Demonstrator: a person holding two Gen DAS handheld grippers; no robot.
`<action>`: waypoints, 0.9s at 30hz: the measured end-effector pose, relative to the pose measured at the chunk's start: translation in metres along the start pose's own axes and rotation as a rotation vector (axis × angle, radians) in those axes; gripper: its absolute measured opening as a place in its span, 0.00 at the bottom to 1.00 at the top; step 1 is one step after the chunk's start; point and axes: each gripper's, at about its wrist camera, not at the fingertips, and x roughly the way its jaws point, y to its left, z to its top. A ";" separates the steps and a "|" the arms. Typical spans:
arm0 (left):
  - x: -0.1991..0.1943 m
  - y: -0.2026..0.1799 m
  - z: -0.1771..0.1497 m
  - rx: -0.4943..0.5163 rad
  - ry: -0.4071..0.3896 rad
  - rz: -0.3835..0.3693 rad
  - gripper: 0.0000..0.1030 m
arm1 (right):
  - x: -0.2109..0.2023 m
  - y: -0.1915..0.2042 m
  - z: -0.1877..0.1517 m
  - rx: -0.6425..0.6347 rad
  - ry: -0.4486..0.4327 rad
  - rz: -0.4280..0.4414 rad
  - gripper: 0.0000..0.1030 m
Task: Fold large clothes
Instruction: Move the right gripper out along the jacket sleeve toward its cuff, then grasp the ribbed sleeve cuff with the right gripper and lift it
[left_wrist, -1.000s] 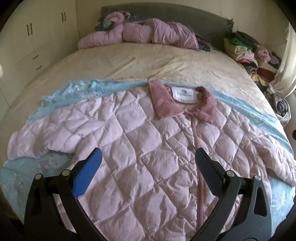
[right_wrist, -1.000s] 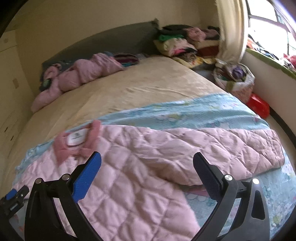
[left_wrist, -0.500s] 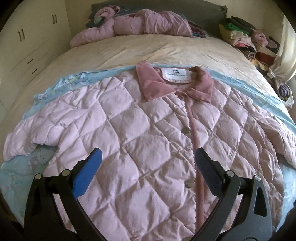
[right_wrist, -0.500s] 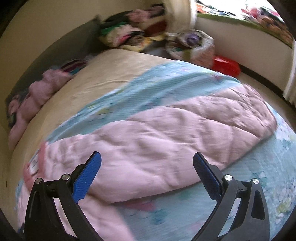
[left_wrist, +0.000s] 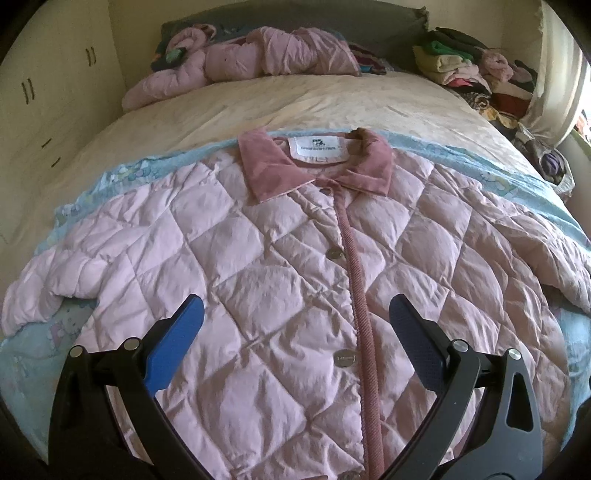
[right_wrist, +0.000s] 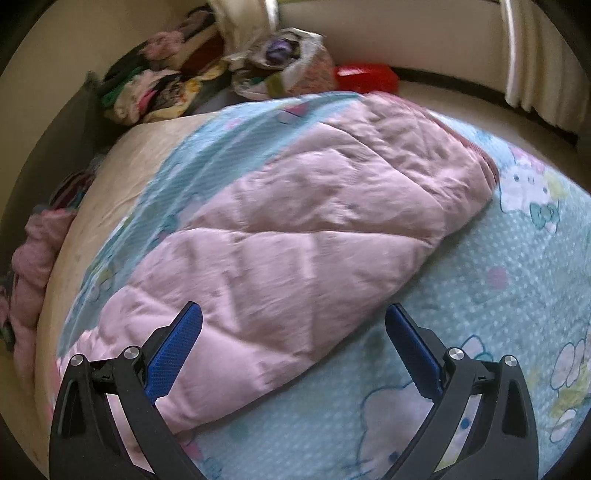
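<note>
A pink quilted jacket (left_wrist: 280, 266) lies face up and buttoned on a light blue cartoon-print blanket (left_wrist: 122, 177), its darker pink collar (left_wrist: 314, 162) toward the headboard and both sleeves spread out. My left gripper (left_wrist: 295, 321) is open and empty above the jacket's lower front, straddling the button placket. In the right wrist view the jacket's right sleeve (right_wrist: 314, 236) stretches across the blanket (right_wrist: 480, 314) to its cuff (right_wrist: 484, 166). My right gripper (right_wrist: 291, 325) is open and empty just above the sleeve's near part.
Another pink padded garment (left_wrist: 240, 62) lies crumpled by the grey headboard. Piles of folded clothes (left_wrist: 469, 74) sit at the bed's far right corner. A stuffed bag (right_wrist: 284, 70) and a red object (right_wrist: 365, 77) stand on the floor beside the bed. Cupboards (left_wrist: 44, 96) line the left wall.
My left gripper moved forward and lower over the jacket front. My right gripper swung right and down, from the collar area to over the right sleeve. Both stayed open.
</note>
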 end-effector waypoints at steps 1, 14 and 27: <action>-0.002 0.000 0.000 0.001 -0.005 -0.002 0.91 | 0.003 -0.005 0.001 0.026 0.009 -0.004 0.96; -0.017 0.009 0.008 -0.005 -0.033 0.008 0.91 | 0.017 -0.038 0.037 0.161 -0.010 0.195 0.60; -0.035 0.063 0.034 -0.135 -0.036 0.013 0.91 | -0.059 0.011 0.054 -0.086 -0.122 0.461 0.17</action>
